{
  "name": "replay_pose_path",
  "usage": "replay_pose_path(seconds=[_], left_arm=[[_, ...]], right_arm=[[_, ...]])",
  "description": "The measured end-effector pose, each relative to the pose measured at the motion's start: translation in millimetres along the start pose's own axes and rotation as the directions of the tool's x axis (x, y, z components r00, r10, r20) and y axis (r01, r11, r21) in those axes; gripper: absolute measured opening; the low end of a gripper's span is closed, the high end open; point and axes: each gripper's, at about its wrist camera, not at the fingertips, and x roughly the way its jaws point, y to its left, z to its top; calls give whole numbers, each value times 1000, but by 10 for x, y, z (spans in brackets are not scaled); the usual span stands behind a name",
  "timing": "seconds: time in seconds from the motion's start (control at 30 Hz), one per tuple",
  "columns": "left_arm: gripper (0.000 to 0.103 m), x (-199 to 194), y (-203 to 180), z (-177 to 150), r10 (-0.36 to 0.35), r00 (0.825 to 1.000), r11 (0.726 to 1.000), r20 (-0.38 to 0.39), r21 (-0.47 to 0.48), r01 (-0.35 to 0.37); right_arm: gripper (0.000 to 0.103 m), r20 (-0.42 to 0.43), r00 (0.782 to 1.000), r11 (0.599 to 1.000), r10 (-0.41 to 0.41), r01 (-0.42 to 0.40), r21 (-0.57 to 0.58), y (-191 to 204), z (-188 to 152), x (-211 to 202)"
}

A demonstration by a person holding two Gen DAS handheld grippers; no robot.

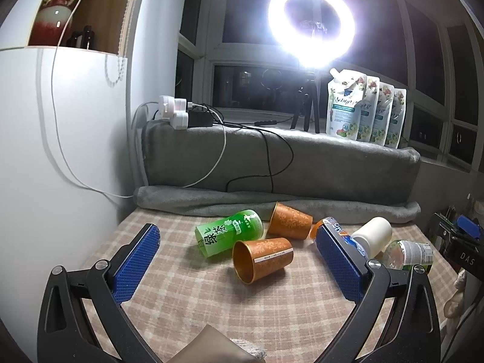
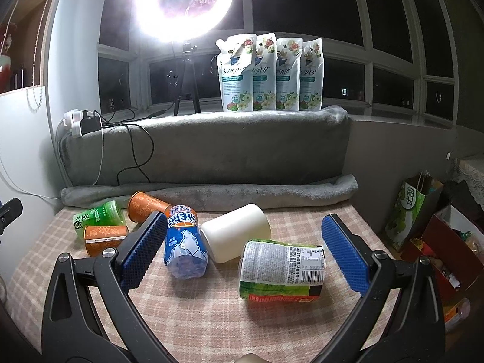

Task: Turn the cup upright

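Observation:
Several cups and bottles lie on their sides on a checked cloth. A near orange cup [image 1: 262, 259] lies with its mouth toward me; a second orange cup [image 1: 289, 220] lies behind it, next to a green tea bottle [image 1: 229, 233]. My left gripper [image 1: 236, 236] is open and empty, its fingers apart on either side of these. In the right wrist view a white cup [image 2: 236, 232] lies on its side between a blue Arctic Ocean bottle [image 2: 185, 240] and a green labelled bottle [image 2: 282, 267]. My right gripper [image 2: 242, 227] is open and empty, held above them.
A grey blanket [image 1: 278, 163] covers the ledge behind, rolled along the cloth's far edge. Detergent pouches [image 1: 364, 109], a ring light [image 1: 311, 27] on a tripod, and a power strip with hanging cables [image 1: 178, 112] stand on the sill. A white cabinet is at left; bags [image 2: 420, 214] at right.

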Motion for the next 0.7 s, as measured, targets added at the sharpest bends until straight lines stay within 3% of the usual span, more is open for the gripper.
replay_pose_path(seconds=[0.7], left_arm=[[102, 5, 107, -16, 4, 1000, 1000, -8, -25, -4]], right_arm=[[103, -3, 1000, 1000, 0, 0, -15, 47, -2, 2]])
